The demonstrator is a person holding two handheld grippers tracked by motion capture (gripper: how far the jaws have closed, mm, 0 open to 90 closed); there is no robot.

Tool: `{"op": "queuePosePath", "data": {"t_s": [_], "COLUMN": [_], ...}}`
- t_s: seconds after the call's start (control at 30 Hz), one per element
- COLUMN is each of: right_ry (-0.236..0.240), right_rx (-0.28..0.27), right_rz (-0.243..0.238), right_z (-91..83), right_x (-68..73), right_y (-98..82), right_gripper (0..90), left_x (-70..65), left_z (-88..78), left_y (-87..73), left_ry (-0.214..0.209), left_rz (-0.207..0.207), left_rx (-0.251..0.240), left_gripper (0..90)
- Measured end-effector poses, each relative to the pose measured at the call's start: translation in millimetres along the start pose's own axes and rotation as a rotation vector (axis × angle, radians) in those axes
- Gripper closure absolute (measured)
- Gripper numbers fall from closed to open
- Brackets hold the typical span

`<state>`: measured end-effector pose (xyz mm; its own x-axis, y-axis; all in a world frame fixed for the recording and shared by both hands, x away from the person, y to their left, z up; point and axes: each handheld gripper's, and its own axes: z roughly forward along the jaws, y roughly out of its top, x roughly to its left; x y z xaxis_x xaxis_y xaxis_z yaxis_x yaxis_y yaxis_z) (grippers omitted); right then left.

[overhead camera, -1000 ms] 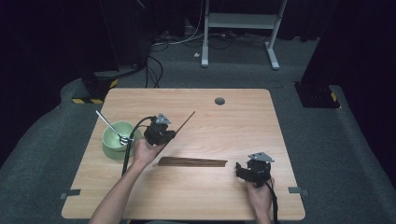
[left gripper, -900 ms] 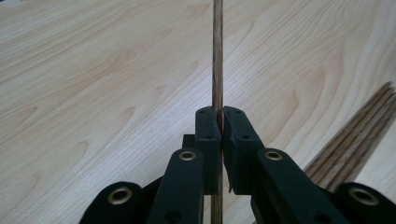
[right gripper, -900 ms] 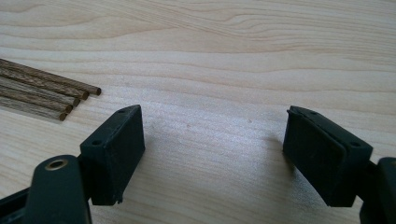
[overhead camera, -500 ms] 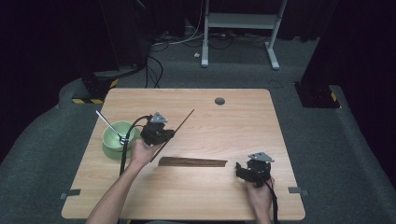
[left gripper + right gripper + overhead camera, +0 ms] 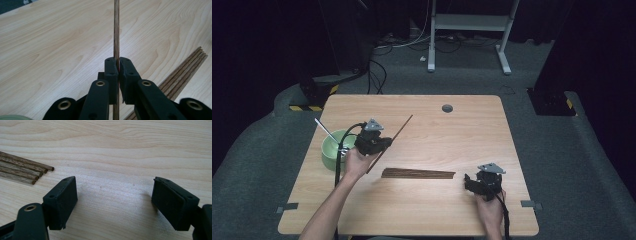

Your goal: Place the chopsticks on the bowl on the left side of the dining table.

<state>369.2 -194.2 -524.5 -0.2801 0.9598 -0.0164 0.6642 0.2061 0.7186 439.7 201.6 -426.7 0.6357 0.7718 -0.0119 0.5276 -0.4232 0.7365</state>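
The left gripper (image 5: 117,68) pinches one wooden stick (image 5: 116,30) between its fingers, which grip so near its end that it could pivot or slip. The stick bundle (image 5: 418,173) lies just beside them; the right gripper (image 5: 113,200) gapes wide, empty.

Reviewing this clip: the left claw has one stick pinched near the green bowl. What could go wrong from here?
1. The left claw grips the stick along a short stretch only, so the long free ends could pivot or slip if it swings.
2. The bowl sits right beside that hand with a white utensil leaning out; a careless swing might knock either.
3. The right claw rests open near the bundle of sticks and could scatter it if it moves in.
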Motion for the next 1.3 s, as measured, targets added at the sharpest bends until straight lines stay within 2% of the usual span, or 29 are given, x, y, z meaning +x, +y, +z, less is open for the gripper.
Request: {"op": "queuePosePath", "data": {"t_s": [0.33,0.9,1.03,1.1,1.3], "right_ry": [0.000,0.000,0.000,0.000,0.000], "right_rx": [0.000,0.000,0.000,0.000,0.000], "right_rz": [-0.001,-0.001,-0.001,-0.001,-0.001], "right_z": [0.0,0.0,0.0,0.0,0.0], "right_x": [0.0,0.0,0.0,0.0,0.0], "right_y": [0.0,0.0,0.0,0.0,0.0], "right_gripper": [20.2,20.2,20.2,20.2,20.2], "left_x": [4.6,20.6,24.5,28.7,32.2], "left_z": [-6.1,-30.1,-33.2,-37.3,-46.4], "left_y": [-1.8,-4.3,-4.9,-5.2,-6.7], "left_ry": [0.008,0.051,0.042,0.020,0.035], "left_rz": [-0.007,-0.017,-0.030,-0.053,-0.051], "left_rx": [-0.004,-0.012,-0.015,-0.029,-0.031], "left_gripper": [84.6,84.6,84.6,84.6,84.6]}}
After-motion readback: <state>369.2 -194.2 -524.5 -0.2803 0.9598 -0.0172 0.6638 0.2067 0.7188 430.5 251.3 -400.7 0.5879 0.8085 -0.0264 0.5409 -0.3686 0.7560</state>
